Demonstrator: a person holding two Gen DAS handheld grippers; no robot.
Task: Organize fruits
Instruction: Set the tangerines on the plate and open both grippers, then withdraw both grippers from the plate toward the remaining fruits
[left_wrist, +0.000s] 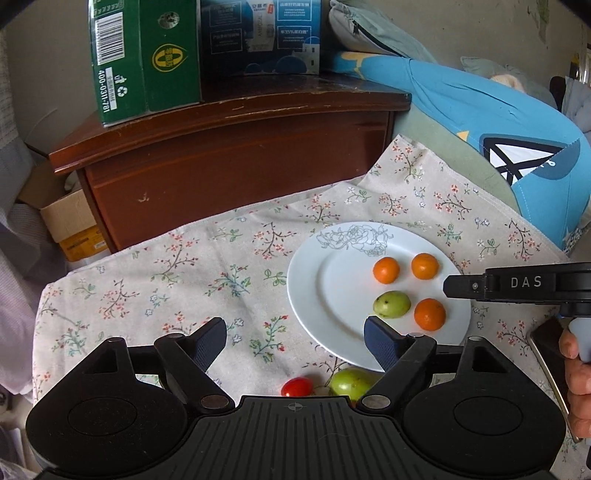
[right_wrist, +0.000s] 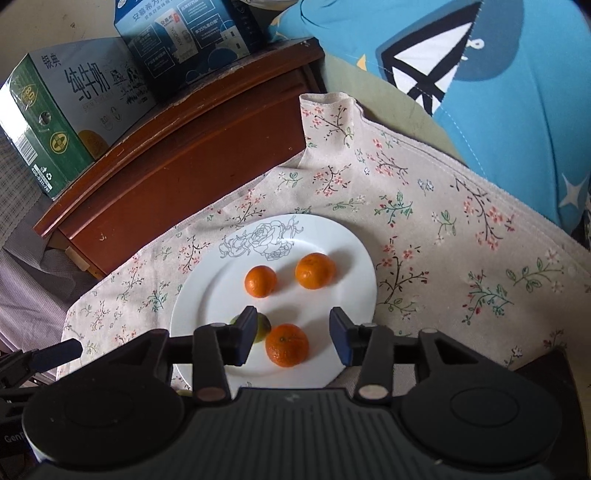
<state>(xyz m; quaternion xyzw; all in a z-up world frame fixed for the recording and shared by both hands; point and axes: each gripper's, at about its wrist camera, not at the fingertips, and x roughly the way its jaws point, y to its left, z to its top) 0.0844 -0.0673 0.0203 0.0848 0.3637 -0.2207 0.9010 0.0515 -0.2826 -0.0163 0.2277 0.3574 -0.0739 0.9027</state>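
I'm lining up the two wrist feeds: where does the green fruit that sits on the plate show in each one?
Left wrist: the green fruit on the plate lies in full view, right of centre, just beyond the left gripper.
Right wrist: the green fruit on the plate peeks out, mostly hidden behind the left finger of the right gripper.
Shared landmark: the orange beside it on the white plate.
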